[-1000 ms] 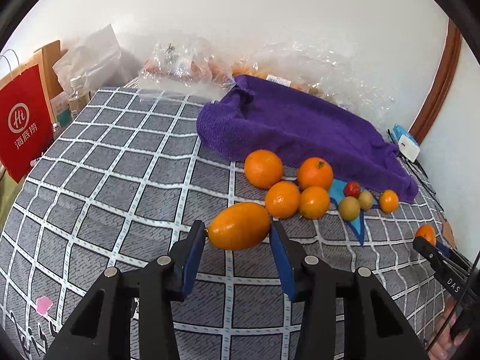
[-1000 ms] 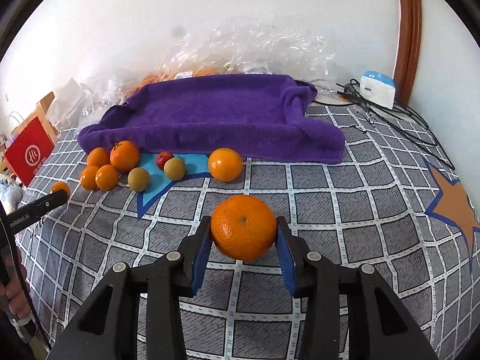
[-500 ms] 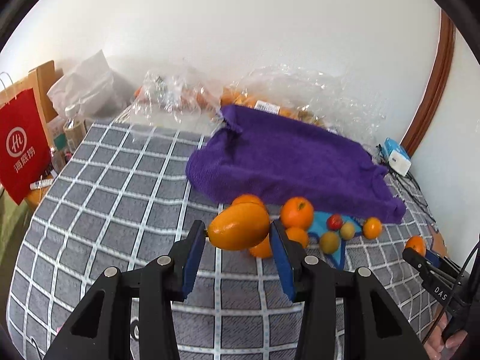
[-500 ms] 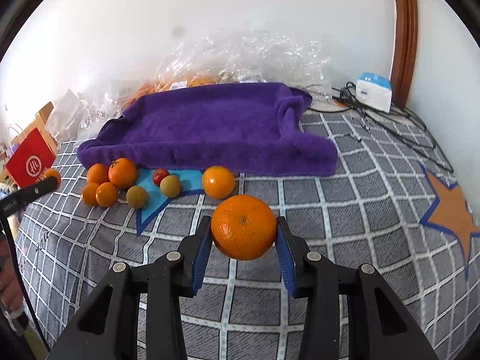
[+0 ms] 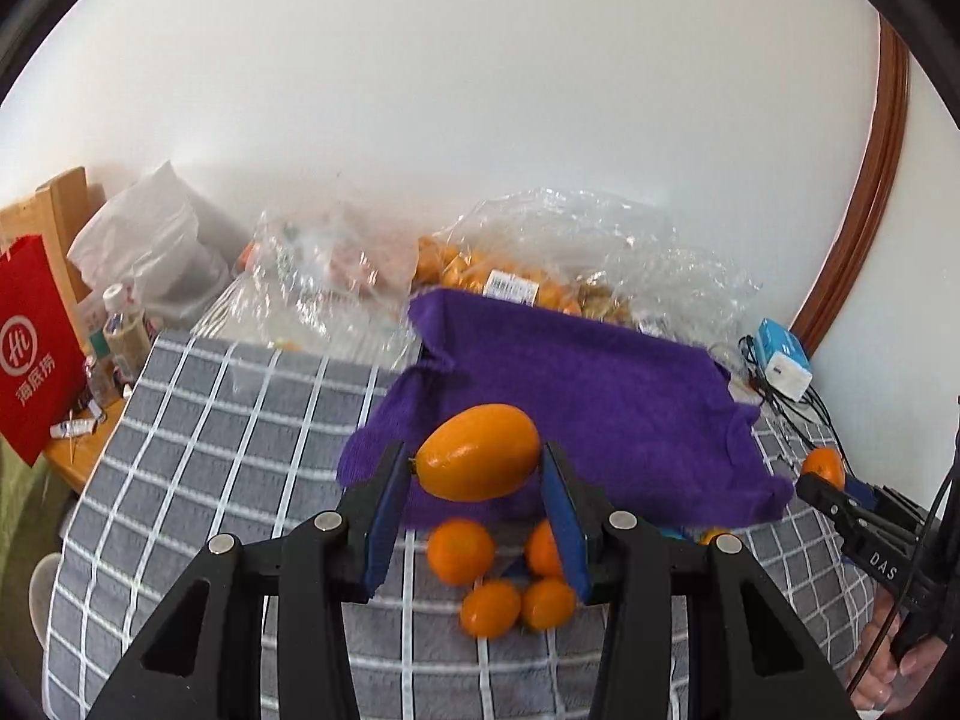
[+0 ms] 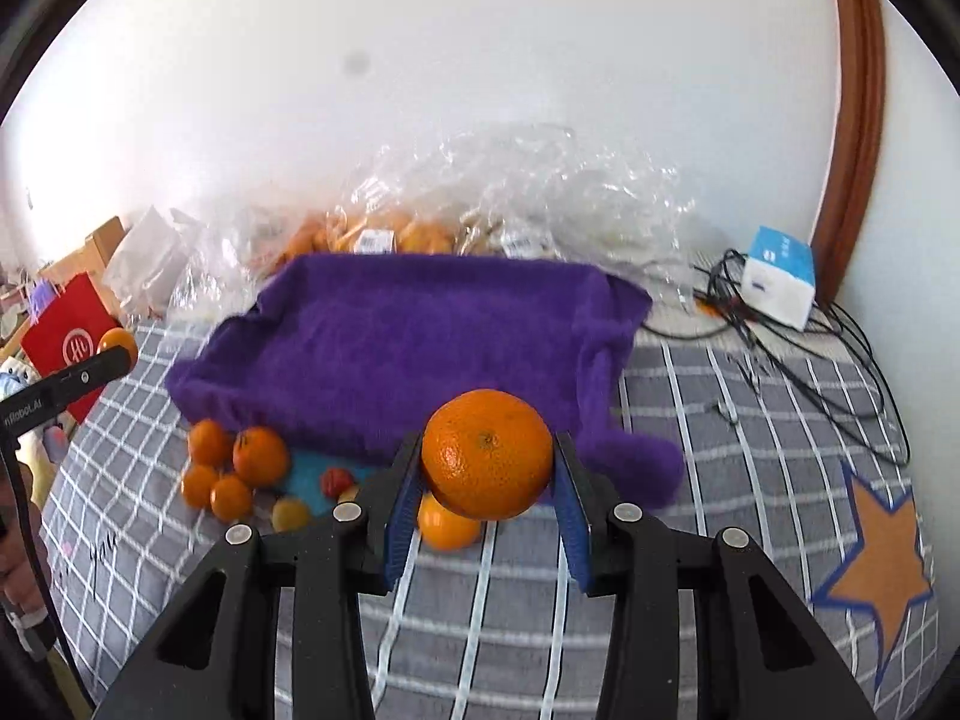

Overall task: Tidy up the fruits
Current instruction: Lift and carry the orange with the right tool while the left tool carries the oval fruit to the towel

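Above the purple towel [image 5: 588,384], left tool [image 5: 477,480] gripping oval orange fruit [image 5: 478,452], right tool [image 6: 487,483] gripping round orange [image 6: 487,453]

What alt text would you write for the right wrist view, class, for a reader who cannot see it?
The right gripper holds a round orange between its blue-padded jaws, raised in front of a purple towel on a grey checked cloth. Smaller oranges lie clustered left of it.
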Demonstrator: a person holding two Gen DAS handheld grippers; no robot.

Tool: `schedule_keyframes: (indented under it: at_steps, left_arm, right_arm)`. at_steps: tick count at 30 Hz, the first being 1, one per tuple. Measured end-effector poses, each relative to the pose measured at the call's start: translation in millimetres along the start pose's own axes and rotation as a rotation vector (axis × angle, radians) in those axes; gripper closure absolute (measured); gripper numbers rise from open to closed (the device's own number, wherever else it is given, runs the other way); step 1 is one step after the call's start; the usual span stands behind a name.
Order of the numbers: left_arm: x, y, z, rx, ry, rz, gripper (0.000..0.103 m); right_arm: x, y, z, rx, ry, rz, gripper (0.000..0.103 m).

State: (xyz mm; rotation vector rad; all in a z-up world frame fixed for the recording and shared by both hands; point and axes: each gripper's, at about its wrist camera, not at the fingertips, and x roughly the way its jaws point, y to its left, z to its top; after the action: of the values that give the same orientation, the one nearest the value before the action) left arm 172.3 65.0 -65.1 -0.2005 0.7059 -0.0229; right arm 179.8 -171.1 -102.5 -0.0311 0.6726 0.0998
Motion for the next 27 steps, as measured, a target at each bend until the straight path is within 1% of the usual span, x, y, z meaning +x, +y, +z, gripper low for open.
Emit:
schedule_keyframes:
  at_steps: [6,10,17,21,24,27]
  left_arm:
    - [16.4,-9.8,29.8,0.018,-0.007,-0.003,0.061]
    - [31.3,-18.2,49.6,0.050,-0.016,0.014,0.061]
    - [60.1,-28.5,77.1,0.082,-0.014,0.023,0.061]
    - [78.7,-30.5,90.4,0.070,-0.003,0.013,0.061]
    - [93.1,-32.0,96.6,0.067,0.001,0.010,0.061]
    - [112.0,-32.3,99.6,0.070,0.012,0.018,0.061]
  right_arm:
    - [19.5,-2.1,40.1,-0.011,-0.029,0.003,0.062]
    - [36.0,-7.8,65.4,-0.003,-0.044,-0.005,0.062]
    - [63.9,-20.3,100.1,0.019,-0.057,-0.009,0.062]
    - [79.0,-24.8,109.8,0.033,-0.058,-0.010,0.062]
    - [94.2,-28.2,110.7,0.044,-0.045,0.000,0.062]
    - [115.2,-30.0,105.5,0.039,0.000,-0.005,0.062]
